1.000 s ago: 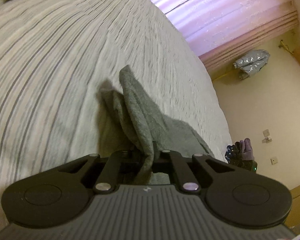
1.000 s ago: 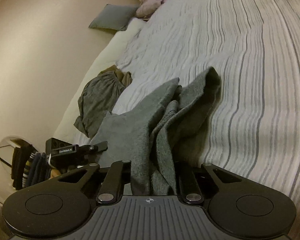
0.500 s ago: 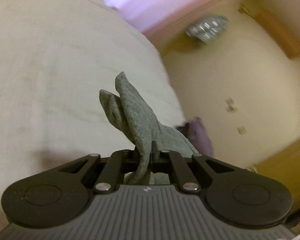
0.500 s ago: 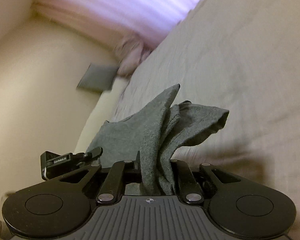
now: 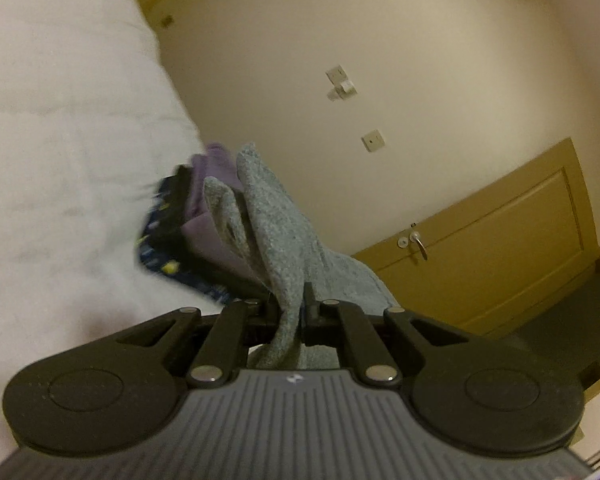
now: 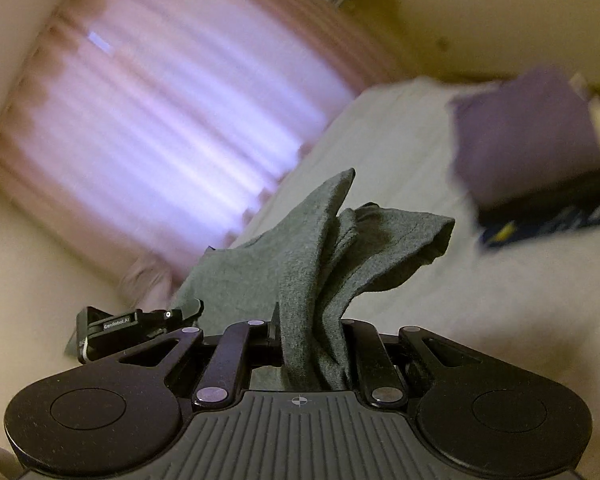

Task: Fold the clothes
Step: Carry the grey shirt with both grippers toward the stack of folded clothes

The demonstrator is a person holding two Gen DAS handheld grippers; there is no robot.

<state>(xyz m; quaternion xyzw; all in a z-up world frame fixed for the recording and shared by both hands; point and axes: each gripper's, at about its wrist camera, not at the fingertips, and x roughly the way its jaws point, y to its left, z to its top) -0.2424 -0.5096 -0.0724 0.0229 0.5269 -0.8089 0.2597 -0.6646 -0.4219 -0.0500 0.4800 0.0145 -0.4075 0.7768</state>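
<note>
A grey knit garment (image 5: 276, 232) is held up off the bed between both grippers. My left gripper (image 5: 292, 312) is shut on one bunched edge of it, and the cloth sticks up past the jaws. My right gripper (image 6: 310, 344) is shut on another bunched part of the same garment (image 6: 324, 248), which spreads left toward the left gripper's body (image 6: 136, 324). The lower part of the garment is hidden behind the gripper bodies.
The white bed (image 5: 60, 140) lies left and below. A stack of folded clothes, purple (image 6: 524, 132) on top of dark blue patterned (image 5: 168, 240), sits near the bed's edge. A wooden door (image 5: 500, 240), a cream wall and pink curtains (image 6: 160, 120) surround the bed.
Both grippers lifted the grey garment off the bed and swung right, toward the stack of folded clothes. The views now face the wall, door and curtains instead of the bedspread.
</note>
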